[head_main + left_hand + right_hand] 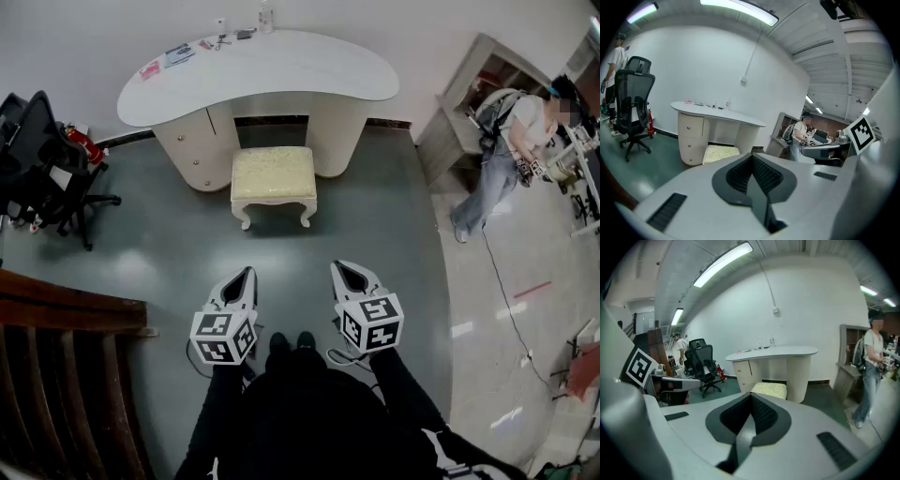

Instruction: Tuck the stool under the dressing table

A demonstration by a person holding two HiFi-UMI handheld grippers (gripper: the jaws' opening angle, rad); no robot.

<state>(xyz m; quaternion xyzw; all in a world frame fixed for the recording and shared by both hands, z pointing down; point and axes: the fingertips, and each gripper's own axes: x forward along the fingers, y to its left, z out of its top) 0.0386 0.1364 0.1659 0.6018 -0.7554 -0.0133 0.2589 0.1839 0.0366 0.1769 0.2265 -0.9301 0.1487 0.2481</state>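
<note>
- Stool (274, 178) stands on the grey floor in front of the dressing table (281, 70), lined up with the knee gap between the drawer side and the plain leg. Its back edge sits about at the mouth of the gap, and most of the cushion is out in the open.
- My left claw (246, 277) is pressed together with nothing in it. My right claw (345, 272) is the same, jaws closed and empty.
- Both claws hang side by side in front of me, tipped a little downward, well apart from the stool and touching nothing.
- As I judge it, the task is at the approach, and the push has not yet begun.
- The next move, as I see it, calls for walking up and setting both claws against the near edge of the seat or its frame, one toward each corner. Then I push straight toward the wall.
- Even pressure on both sides should matter, since the curved legs could drag on the floor and swing the stool toward the drawer side.
</note>
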